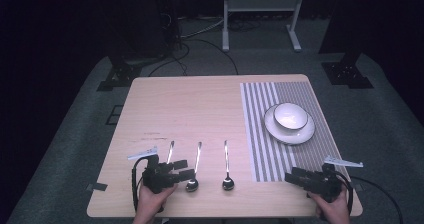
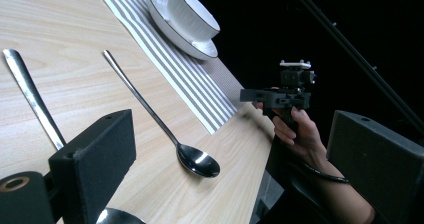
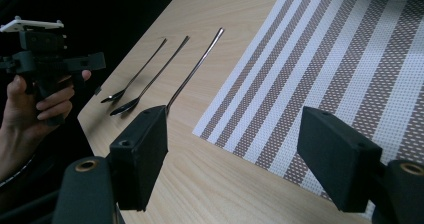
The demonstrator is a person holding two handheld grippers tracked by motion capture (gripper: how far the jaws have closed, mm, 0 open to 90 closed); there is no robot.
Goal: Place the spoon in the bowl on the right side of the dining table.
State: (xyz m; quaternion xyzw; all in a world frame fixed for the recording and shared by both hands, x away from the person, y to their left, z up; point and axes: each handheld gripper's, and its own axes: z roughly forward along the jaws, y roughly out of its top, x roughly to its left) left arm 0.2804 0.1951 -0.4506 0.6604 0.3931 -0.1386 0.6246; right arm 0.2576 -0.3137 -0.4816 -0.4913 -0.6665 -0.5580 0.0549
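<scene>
three spoons lie side by side on the wooden table (image 1: pixel 200 104), handles pointing away from the person. the left gripper (image 1: pixel 172 173), jaws spread and empty, hovers over the leftmost spoon (image 1: pixel 170 151), nearest it. the right gripper (image 1: pixel 300 177), also spread and empty, waits well apart by the striped placemat (image 1: pixel 260 134).

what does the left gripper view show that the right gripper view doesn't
Left gripper view alone: the white bowl sitting on its plate, and the right hand-held gripper in the person's hand. Right gripper view alone: all three spoons in a row and the left hand-held gripper. Both share the wooden table and the striped placemat.
</scene>
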